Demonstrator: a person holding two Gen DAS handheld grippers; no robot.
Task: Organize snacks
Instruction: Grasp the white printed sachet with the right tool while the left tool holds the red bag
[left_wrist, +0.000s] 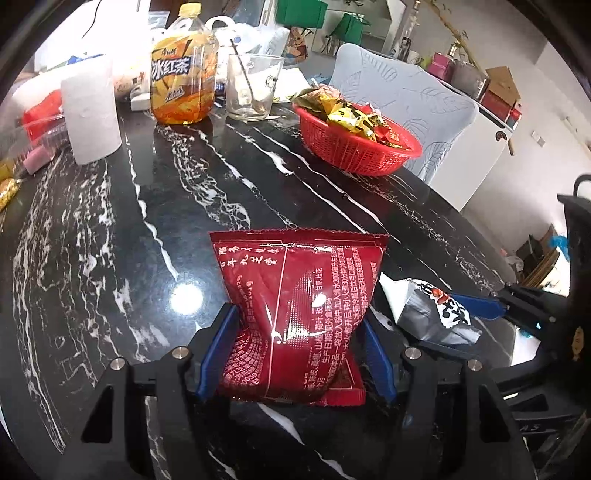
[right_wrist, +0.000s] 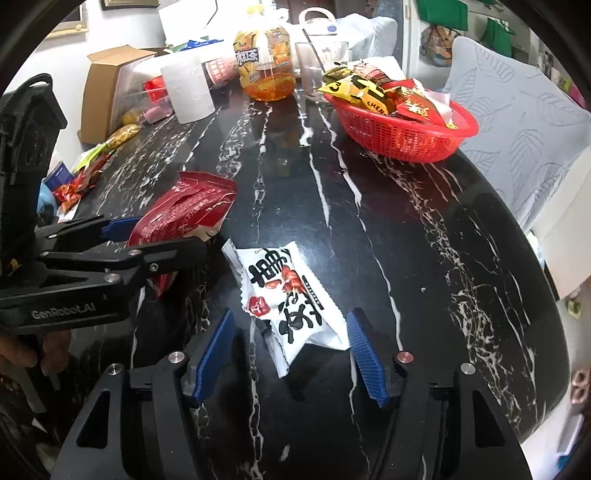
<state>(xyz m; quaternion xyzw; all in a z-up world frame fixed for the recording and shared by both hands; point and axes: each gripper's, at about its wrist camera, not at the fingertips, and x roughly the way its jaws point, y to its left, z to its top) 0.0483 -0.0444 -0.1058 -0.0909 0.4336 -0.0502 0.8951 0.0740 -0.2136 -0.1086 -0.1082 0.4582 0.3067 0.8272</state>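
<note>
My left gripper (left_wrist: 297, 328) is shut on a dark red snack packet (left_wrist: 295, 306); its blue pads press into both sides of the packet just above the black marble table (left_wrist: 147, 221). The packet also shows in the right wrist view (right_wrist: 184, 210), held by the left gripper (right_wrist: 122, 236). My right gripper (right_wrist: 290, 339) is open, its pads on either side of a white snack packet with black lettering (right_wrist: 288, 295) lying flat on the table; this packet also shows in the left wrist view (left_wrist: 436, 314). A red basket (left_wrist: 354, 144) holding several snack packets stands at the far right (right_wrist: 402, 129).
At the back stand a paper roll (left_wrist: 92, 110), an iced tea bottle (left_wrist: 183, 70) and a glass with a spoon (left_wrist: 251, 86). Loose snacks (right_wrist: 88, 173) and a cardboard box (right_wrist: 107, 85) lie at the left edge. A pale chair (right_wrist: 524, 122) stands behind the basket.
</note>
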